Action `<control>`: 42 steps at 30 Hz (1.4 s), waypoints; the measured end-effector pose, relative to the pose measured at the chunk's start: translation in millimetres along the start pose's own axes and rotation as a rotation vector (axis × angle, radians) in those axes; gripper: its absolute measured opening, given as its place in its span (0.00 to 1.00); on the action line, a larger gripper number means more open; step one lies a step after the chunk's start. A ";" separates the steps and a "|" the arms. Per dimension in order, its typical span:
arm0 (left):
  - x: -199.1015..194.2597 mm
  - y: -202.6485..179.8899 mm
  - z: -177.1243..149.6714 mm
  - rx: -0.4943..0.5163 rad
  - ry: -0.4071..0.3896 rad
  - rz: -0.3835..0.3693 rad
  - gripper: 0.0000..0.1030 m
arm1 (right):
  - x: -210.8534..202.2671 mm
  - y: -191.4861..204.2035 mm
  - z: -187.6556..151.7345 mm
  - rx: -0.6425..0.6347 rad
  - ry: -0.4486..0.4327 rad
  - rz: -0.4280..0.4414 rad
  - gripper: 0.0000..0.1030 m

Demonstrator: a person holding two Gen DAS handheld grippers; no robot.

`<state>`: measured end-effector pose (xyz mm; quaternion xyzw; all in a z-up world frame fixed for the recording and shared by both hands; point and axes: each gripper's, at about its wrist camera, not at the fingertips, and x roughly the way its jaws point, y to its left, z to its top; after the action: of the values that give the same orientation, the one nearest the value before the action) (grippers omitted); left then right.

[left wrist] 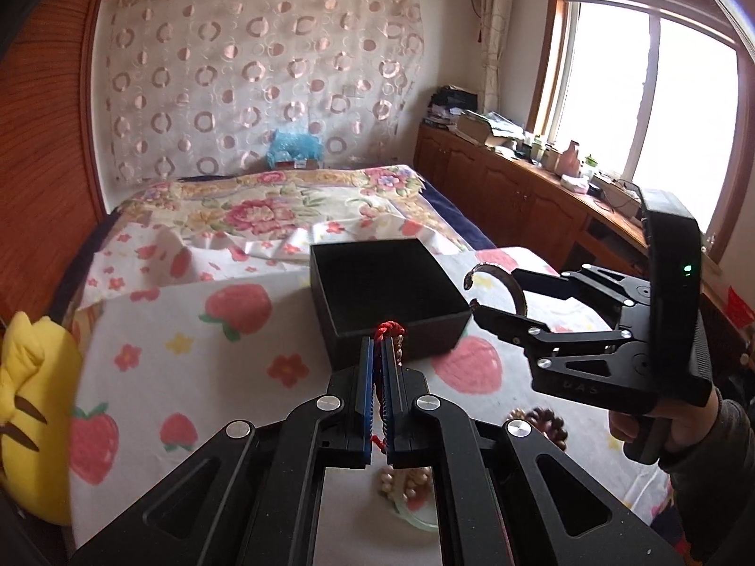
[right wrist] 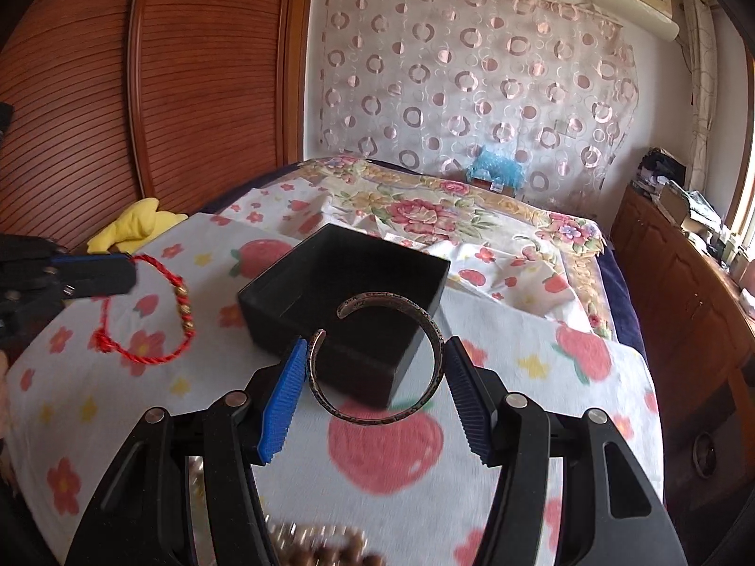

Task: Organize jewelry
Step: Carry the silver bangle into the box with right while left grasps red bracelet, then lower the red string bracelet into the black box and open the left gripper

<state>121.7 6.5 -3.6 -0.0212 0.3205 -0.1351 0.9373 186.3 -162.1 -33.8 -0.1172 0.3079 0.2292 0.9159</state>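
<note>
Left gripper (left wrist: 379,368) clenched on a red cord bracelet (right wrist: 141,311), cord pinched between the blue pads; in the right wrist view it hangs off the pads at far left, above the strawberry-print cloth (right wrist: 542,424), gold beads on one side. Right gripper (right wrist: 373,405) grasping a metal cuff bangle (right wrist: 377,358), fingers spread wide and pressing its outer sides, held just in front of the near edge of the open black box (right wrist: 344,297). Box sits on the cloth on the bed (left wrist: 264,207). Bead bracelets (left wrist: 406,476) lie on the cloth under the left gripper, partly hidden. Yellow plush toy (left wrist: 33,410) at the cloth's left edge.
</note>
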 end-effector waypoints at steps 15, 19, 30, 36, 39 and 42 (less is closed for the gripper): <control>29.3 22.3 34.4 0.016 0.009 0.065 0.02 | 60.4 -4.5 24.8 -0.003 0.039 0.062 0.60; 44.5 15.6 41.0 0.029 0.021 0.064 0.02 | 56.0 -12.2 24.5 0.026 0.021 0.084 0.62; 79.5 -10.7 58.6 0.059 0.036 0.048 0.02 | 18.1 -40.0 -3.9 0.086 0.019 0.040 0.62; 98.0 -23.8 63.4 0.079 0.052 0.052 0.06 | 4.9 -51.5 -29.4 0.132 0.032 0.035 0.62; 96.9 -24.8 62.0 0.075 0.048 0.054 0.29 | -3.9 -52.0 -40.4 0.139 0.030 0.033 0.62; 89.9 -23.9 57.3 0.076 0.041 0.063 0.33 | -13.9 -51.1 -49.6 0.140 0.024 0.029 0.62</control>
<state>218.9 -43.2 -8.7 0.0274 0.3346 -0.1179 0.9345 176.3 -228.9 -60.3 -0.0509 0.3356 0.2188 0.9148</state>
